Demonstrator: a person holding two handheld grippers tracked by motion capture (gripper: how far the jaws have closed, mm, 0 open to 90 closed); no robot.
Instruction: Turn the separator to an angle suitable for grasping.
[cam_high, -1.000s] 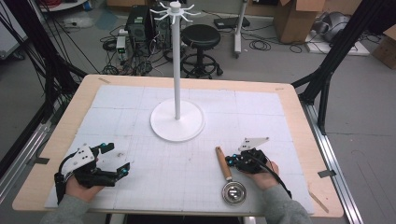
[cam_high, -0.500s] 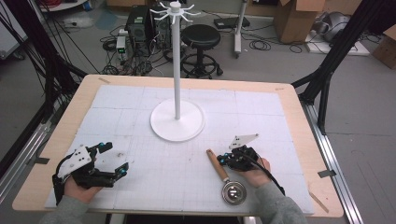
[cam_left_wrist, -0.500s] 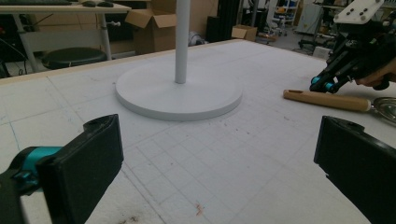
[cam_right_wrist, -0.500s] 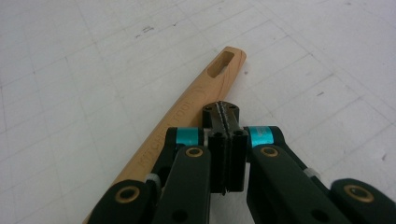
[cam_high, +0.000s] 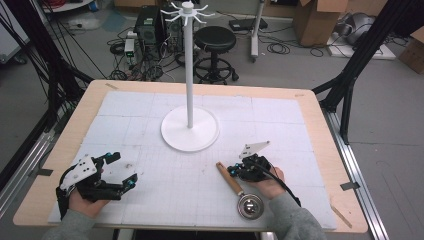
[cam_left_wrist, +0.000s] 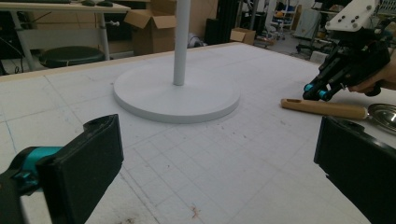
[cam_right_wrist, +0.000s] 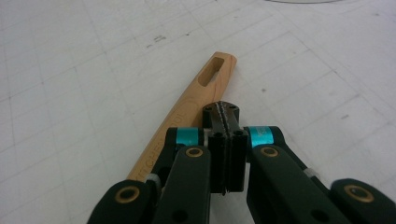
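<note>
Ladle (cam_high: 240, 192) with smooth pale wooden handle and glossy metal bowl, matt white stand (cam_high: 189, 127), matt black plastic gripper (cam_right_wrist: 225, 140), scuffed white gridded table (cam_high: 280, 120), wood-edged.

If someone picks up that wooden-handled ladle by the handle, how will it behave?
The ladle looks rigid: a wooden handle joined to a shiny metal bowl, so it probably won't flex. The bowl end likely weighs more, so gripped near the slotted tip it may droop. The smooth, narrow handle might twist between shut jaws such as those of the right gripper.
</note>
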